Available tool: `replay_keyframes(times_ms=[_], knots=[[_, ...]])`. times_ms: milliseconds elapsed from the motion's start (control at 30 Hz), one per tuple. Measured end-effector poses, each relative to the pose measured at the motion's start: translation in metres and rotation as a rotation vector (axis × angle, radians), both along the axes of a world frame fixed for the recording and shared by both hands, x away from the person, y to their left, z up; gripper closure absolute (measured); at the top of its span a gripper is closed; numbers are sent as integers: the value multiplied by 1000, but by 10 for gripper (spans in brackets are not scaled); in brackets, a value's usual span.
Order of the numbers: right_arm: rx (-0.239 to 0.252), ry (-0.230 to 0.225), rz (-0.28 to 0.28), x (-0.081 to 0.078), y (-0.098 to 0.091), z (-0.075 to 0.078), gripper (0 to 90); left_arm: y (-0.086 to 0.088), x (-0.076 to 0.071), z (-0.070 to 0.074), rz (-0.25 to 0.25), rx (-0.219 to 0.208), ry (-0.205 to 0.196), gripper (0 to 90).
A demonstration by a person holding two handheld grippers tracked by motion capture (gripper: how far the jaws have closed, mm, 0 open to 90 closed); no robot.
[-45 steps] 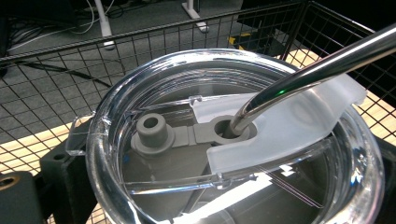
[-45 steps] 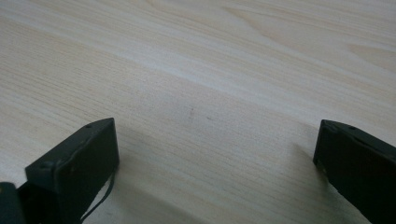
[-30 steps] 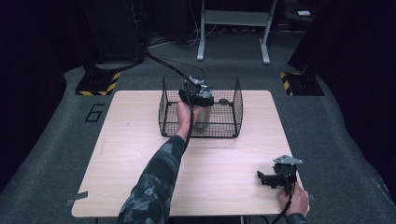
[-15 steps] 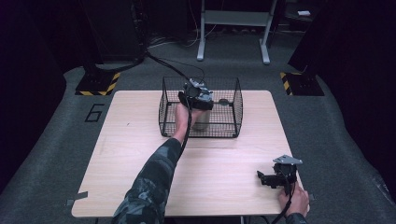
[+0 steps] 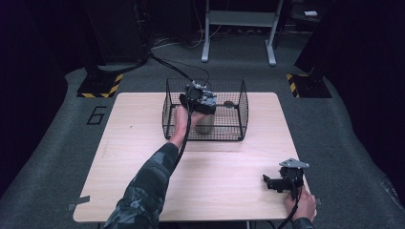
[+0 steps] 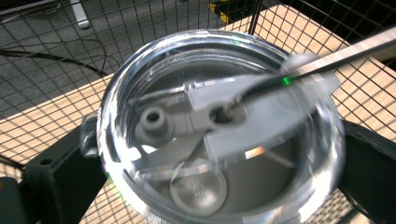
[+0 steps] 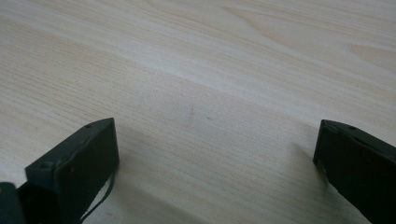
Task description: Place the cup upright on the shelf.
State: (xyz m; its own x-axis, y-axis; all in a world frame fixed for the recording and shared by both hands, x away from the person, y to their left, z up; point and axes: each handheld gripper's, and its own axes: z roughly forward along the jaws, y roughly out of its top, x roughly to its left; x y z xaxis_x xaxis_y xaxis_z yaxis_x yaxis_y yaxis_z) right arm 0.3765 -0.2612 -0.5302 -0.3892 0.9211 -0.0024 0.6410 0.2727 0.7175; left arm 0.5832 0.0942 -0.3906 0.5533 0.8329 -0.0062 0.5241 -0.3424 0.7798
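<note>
The left tongs (image 5: 206,107) squeeze a metal cup (image 6: 219,126) with a see-through lid, inside the wire basket (image 5: 241,102). It looks hard and slippery, so hold its sides. The right tongs (image 7: 215,154) rest wide open on the counter (image 5: 143,143).

— Where is the left arm?
— Stretched far forward in a camouflage sleeve (image 5: 143,186), wrist raised, the hand (image 5: 181,119) carrying the left gripper (image 5: 200,98) high and tipped downward. Its jaws are set wide, with something round pressed between them.

— And the right?
— Drawn back near the person's body. The right hand (image 5: 298,205) holds the right gripper (image 5: 282,180) low, jaws spread well apart and gripping nothing.
</note>
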Motion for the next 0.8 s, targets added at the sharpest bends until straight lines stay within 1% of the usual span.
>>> replay_keyframes(times_ms=[33, 67, 100, 167, 200, 267, 367, 433, 467, 500, 533, 567, 633, 667, 700, 733, 767, 800], knots=[[-3, 0, 3, 0, 0, 0, 0, 2, -1, 2, -6, 17, 5, 5], [-2, -1, 2, 0, 0, 0, 0, 3, -3, 3, -2, -1, 1, 6], [-2, 0, 2, 0, 0, 0, 0, 6, -5, 5, -17, 14, 7, 12], [-4, -3, 4, 0, 0, 0, 0, 10, -10, 9, -25, 12, 7, 23], [-4, -2, 4, 0, 0, 0, 0, 10, -13, 9, -22, -3, 3, 25], [-3, -1, 3, 0, 0, 0, 0, 15, -19, 14, -40, 10, 3, 24], [-4, -2, 5, 0, 0, 0, 0, 21, -27, 19, -47, 0, 3, 18], [-4, -1, 4, 0, 0, 0, 0, 28, -34, 24, -66, 9, -2, 15], [-4, 0, 3, 0, 0, 0, 0, 30, -37, 26, -57, -6, -7, 15], [-5, -2, 4, 0, 0, 0, 0, 33, -40, 28, -65, 1, -11, 14], [-5, -3, 4, 0, 0, 0, 0, 37, -43, 31, -77, 12, -8, 14], [-5, -4, 6, 0, 0, 0, 0, 40, -48, 33, -72, 1, -13, 14], [-4, -2, 6, 0, 0, 0, 0, 47, -55, 37, -77, 7, -16, 14], [-3, -1, 3, 0, 0, 0, 0, 52, -61, 39, -84, 16, -20, 14], [-4, -1, 5, 0, 0, 0, 0, 56, -65, 41, -78, 8, -24, 15], [-4, -2, 5, 0, 0, 0, 0, 59, -69, 42, -83, 8, -27, 15], [-4, -2, 6, 0, 0, 0, 0, 64, -76, 43, -86, 8, -32, 15], [-4, -2, 5, 0, 0, 0, 0, 68, -79, 45, -89, 16, -30, 15]])
